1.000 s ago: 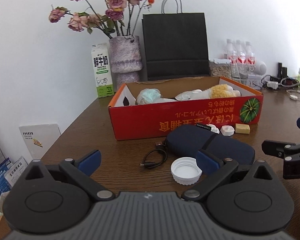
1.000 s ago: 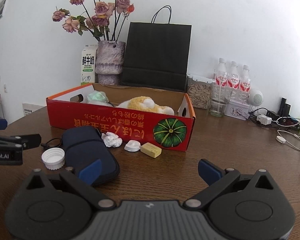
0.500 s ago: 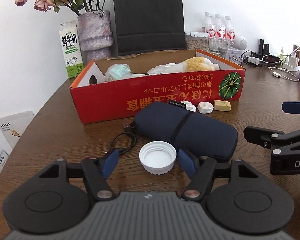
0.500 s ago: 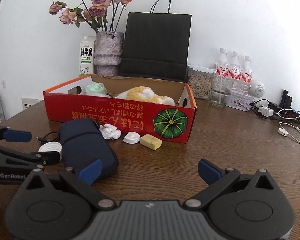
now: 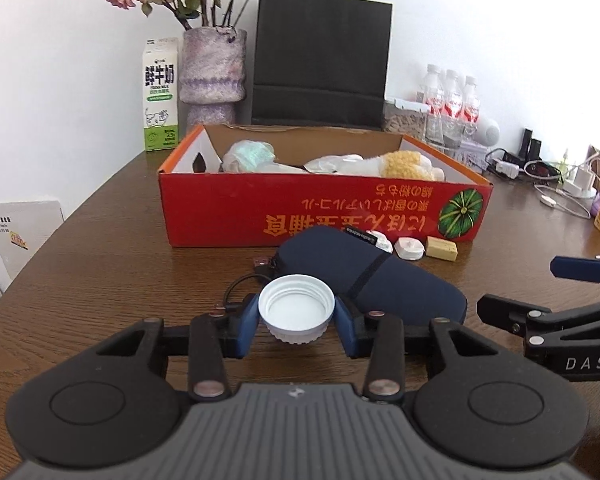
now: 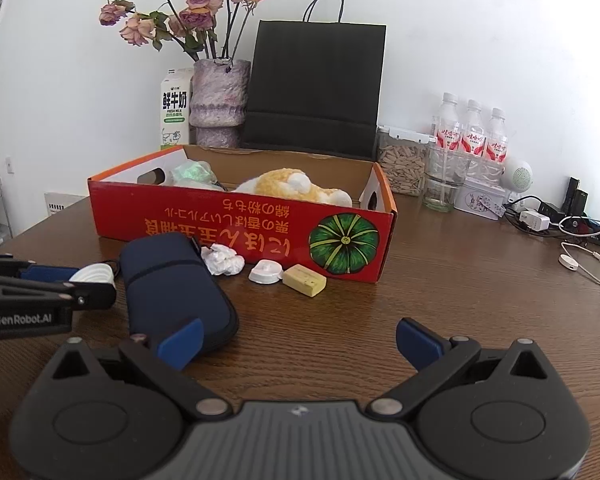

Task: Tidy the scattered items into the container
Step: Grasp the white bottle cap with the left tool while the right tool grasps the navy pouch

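My left gripper (image 5: 296, 314) is shut on a white bottle cap (image 5: 296, 307) and holds it just above the table; the cap also shows in the right wrist view (image 6: 93, 273). The red cardboard box (image 5: 312, 212) stands behind it with a yellow plush and wrapped items inside. In front of the box lie a navy pouch (image 6: 176, 284), a black cable (image 5: 240, 284), a crumpled tissue (image 6: 223, 260), a small white piece (image 6: 265, 271) and a yellow block (image 6: 304, 279). My right gripper (image 6: 298, 338) is open and empty over bare table, right of the pouch.
Behind the box stand a vase of dried roses (image 6: 219, 104), a milk carton (image 6: 175, 110), a black paper bag (image 6: 314, 88), a seed jar (image 6: 402, 162) and water bottles (image 6: 472, 130). Chargers and cables (image 6: 572, 236) lie at the far right.
My left gripper moved forward around the white cap and closed on it. The cap now sits between the pads, slightly raised. The right gripper stayed open and barely moved.
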`<state>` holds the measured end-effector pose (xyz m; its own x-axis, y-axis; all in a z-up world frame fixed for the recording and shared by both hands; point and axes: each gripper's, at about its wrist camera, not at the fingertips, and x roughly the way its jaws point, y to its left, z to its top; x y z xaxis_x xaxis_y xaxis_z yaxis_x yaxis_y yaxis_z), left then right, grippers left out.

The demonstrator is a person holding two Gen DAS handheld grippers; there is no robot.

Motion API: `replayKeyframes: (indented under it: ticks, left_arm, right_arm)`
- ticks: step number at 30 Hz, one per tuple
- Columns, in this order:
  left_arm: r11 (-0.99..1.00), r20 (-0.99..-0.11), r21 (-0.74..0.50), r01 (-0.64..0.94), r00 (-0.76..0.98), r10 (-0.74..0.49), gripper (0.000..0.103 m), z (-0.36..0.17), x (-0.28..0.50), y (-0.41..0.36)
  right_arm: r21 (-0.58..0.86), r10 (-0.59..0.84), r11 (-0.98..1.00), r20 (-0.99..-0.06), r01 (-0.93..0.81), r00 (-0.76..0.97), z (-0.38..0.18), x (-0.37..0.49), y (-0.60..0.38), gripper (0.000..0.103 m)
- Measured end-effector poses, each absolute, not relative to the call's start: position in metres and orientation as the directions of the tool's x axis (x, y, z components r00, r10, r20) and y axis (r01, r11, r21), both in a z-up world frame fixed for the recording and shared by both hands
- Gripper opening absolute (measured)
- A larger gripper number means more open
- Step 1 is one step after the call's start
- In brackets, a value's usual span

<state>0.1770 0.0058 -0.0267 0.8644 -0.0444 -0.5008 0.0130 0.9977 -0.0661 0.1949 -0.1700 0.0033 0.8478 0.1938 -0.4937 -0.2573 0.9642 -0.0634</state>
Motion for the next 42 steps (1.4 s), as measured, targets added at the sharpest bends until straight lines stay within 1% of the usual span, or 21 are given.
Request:
replayKeyframes:
  ticks: [3, 7, 14, 16, 19, 23, 26, 27, 28, 29, 30, 34, 36, 40, 42]
  left_arm:
    - [0.995, -0.476, -0.099, -0.027, 0.879, -0.024, 0.041, -0.024, 0.173, 0.016]
    - [0.997, -0.428, -0.057, -0.058, 0.903, 0.028, 0.041, -0.020, 0.167, 0.029]
    - [0.994, -0.435, -0.047, -0.102, 0.898, 0.072, 0.041, -0.021, 0.170, 0.063]
    - [0.995, -0.441, -0.015, -0.099, 0.894, 0.082, 0.041, -0.021, 0.171, 0.067]
    - [0.996, -0.441, -0.005, -0.093, 0.894, 0.081, 0.041, -0.021, 0.171, 0.074]
    - [0.995, -0.460, -0.021, -0.099, 0.884, 0.079, 0.041, -0.022, 0.174, 0.082]
    - [0.995, -0.465, -0.025, -0.094, 0.883, 0.072, 0.041, -0.023, 0.174, 0.083]
    - [0.996, -0.462, -0.024, -0.091, 0.884, 0.070, 0.041, -0.023, 0.173, 0.083]
    - [0.996, -0.460, -0.023, -0.089, 0.885, 0.069, 0.041, -0.023, 0.173, 0.082]
    - [0.996, -0.459, -0.024, -0.087, 0.886, 0.067, 0.041, -0.023, 0.173, 0.082]
    - [0.996, -0.461, -0.028, -0.086, 0.885, 0.064, 0.041, -0.023, 0.173, 0.083]
    - [0.995, -0.468, -0.045, -0.094, 0.882, 0.063, 0.041, -0.023, 0.174, 0.086]
    - [0.994, -0.465, -0.046, -0.098, 0.883, 0.066, 0.041, -0.022, 0.174, 0.085]
    - [0.994, -0.464, -0.046, -0.104, 0.883, 0.071, 0.041, -0.022, 0.174, 0.085]
    - [0.993, -0.465, -0.048, -0.106, 0.882, 0.071, 0.041, -0.022, 0.174, 0.085]
  right_arm:
    - [-0.062, 0.195, 0.964, -0.498, -0.259, 0.845, 0.003, 0.196, -0.169, 0.103]
    - [-0.071, 0.198, 0.961, -0.495, -0.267, 0.846, 0.003, 0.194, -0.168, 0.103]
    - [-0.101, 0.290, 0.922, -0.457, -0.373, 0.841, 0.006, 0.188, -0.149, 0.103]
    - [-0.082, 0.318, 0.913, -0.473, -0.400, 0.822, 0.007, 0.194, -0.139, 0.103]
    - [-0.037, 0.358, 0.899, -0.509, -0.436, 0.783, 0.007, 0.210, -0.124, 0.103]
    - [0.018, 0.386, 0.889, -0.571, -0.458, 0.725, 0.002, 0.236, -0.107, 0.103]
    - [0.039, 0.399, 0.881, -0.596, -0.472, 0.697, 0.000, 0.250, -0.096, 0.101]
    - [0.044, 0.403, 0.877, -0.609, -0.479, 0.683, -0.001, 0.255, -0.091, 0.098]
    - [0.049, 0.404, 0.874, -0.626, -0.484, 0.667, -0.002, 0.259, -0.088, 0.091]
    - [0.052, 0.401, 0.873, -0.645, -0.486, 0.651, -0.003, 0.263, -0.085, 0.088]
    - [0.055, 0.396, 0.873, -0.659, -0.485, 0.640, -0.004, 0.265, -0.083, 0.087]
    - [0.016, 0.375, 0.873, -0.663, -0.488, 0.648, -0.006, 0.263, -0.078, 0.083]
    - [0.018, 0.391, 0.863, -0.656, -0.504, 0.646, -0.006, 0.260, -0.078, 0.078]
    - [0.001, 0.398, 0.859, -0.631, -0.513, 0.666, -0.007, 0.251, -0.077, 0.072]
    - [-0.013, 0.393, 0.860, -0.618, -0.510, 0.681, -0.007, 0.246, -0.076, 0.070]
